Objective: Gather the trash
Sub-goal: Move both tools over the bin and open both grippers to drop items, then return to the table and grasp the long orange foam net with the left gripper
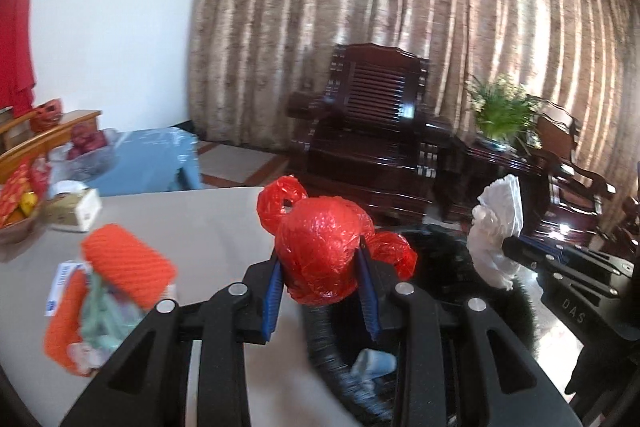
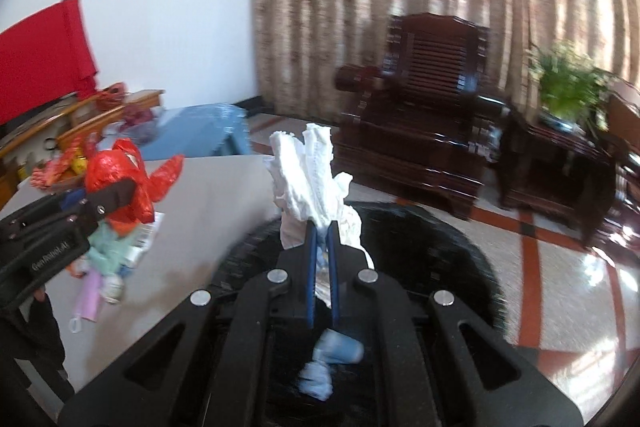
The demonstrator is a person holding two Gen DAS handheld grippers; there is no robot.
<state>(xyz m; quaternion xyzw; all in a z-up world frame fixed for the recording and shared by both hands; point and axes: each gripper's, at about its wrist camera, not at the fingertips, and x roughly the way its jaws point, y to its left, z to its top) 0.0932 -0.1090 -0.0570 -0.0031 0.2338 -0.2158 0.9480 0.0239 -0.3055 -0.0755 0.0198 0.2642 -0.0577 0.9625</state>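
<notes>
the crumpled plastic bag (image 1: 320, 259) was bright red, the wad of tissue (image 2: 310, 179) white. both grippers were black with blue pads (image 1: 274, 291). the bin liner (image 2: 420, 239) was black, the table (image 1: 200, 223) pale grey, the curtain (image 1: 400, 7) beige with mottled brown stripes, the armchair (image 1: 372, 115) dark reddish brown.

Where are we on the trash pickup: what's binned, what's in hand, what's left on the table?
Done: a bluish wad already lies in the black trash bag. In hand: the left gripper is shut on a crumpled red plastic bag; the right gripper is clamped on a white tissue, above the bag's mouth. Left: the litter pile on the table, including orange foam netting.
</notes>
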